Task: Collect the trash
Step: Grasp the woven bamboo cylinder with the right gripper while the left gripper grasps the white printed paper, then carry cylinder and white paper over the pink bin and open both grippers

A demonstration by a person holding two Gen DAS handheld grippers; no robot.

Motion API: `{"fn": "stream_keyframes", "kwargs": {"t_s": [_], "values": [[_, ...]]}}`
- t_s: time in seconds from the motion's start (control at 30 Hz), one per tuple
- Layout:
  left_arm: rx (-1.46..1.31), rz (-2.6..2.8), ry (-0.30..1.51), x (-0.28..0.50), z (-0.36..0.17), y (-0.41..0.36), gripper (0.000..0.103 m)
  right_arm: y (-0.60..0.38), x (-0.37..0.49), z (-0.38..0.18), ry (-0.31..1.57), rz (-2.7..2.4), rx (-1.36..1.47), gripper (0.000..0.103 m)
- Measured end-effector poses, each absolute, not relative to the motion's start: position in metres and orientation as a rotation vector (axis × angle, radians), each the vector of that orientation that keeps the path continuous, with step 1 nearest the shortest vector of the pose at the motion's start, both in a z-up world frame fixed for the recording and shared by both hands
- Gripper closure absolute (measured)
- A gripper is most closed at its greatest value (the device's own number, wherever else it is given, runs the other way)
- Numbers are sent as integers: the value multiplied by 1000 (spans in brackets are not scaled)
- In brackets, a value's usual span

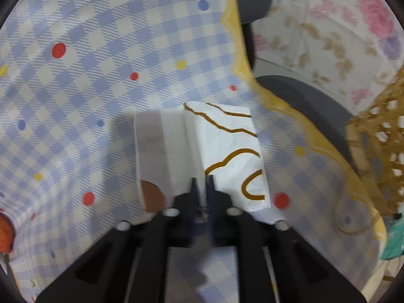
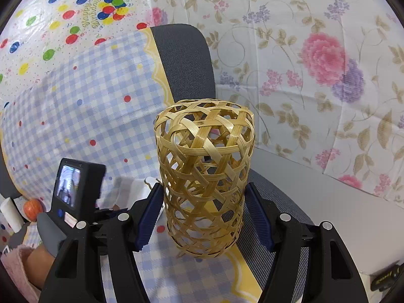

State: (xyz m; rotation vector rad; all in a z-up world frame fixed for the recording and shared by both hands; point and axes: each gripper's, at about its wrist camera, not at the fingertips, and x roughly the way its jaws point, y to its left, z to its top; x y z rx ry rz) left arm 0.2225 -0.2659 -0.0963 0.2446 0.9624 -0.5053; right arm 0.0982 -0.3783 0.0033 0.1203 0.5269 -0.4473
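A white paper wrapper (image 1: 227,146) with gold-brown lines lies on the blue-checked tablecloth (image 1: 101,75). My left gripper (image 1: 202,184) is shut on a raised fold at the wrapper's near edge. In the right wrist view my right gripper (image 2: 204,214) holds a woven bamboo basket (image 2: 204,171) by its sides, blue pads (image 2: 151,214) pressed against the weave, over the table's yellow-bordered edge. The basket's closed woven end points up and away. The same basket (image 1: 378,139) shows at the right edge of the left wrist view. The wrapper (image 2: 126,186) peeks out behind the left gripper's body (image 2: 75,189).
A grey office chair (image 2: 184,63) stands against the table's edge under a floral wall covering (image 2: 315,63). An orange round object (image 2: 32,209) and a white roll (image 2: 11,214) lie at the table's left. A teal packet (image 1: 394,242) sits at the far right edge.
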Motion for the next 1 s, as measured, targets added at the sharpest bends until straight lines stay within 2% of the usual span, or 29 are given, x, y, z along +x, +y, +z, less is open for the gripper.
{"fn": "stream_keyframes", "kwargs": {"t_s": [0.23,0.43,0.67,1.0], "values": [[61,-638,815,174,-45,-212,102,-370,78,10,509,-436,134,37],[39,-622,720,129,-11,-177,102,-355,61,15,495,-411,143,37],[40,-602,664,77,-9,-160,102,-339,30,13,505,-412,138,37],[31,-684,673,25,-17,-161,102,-315,-30,6,525,-441,120,37]]}}
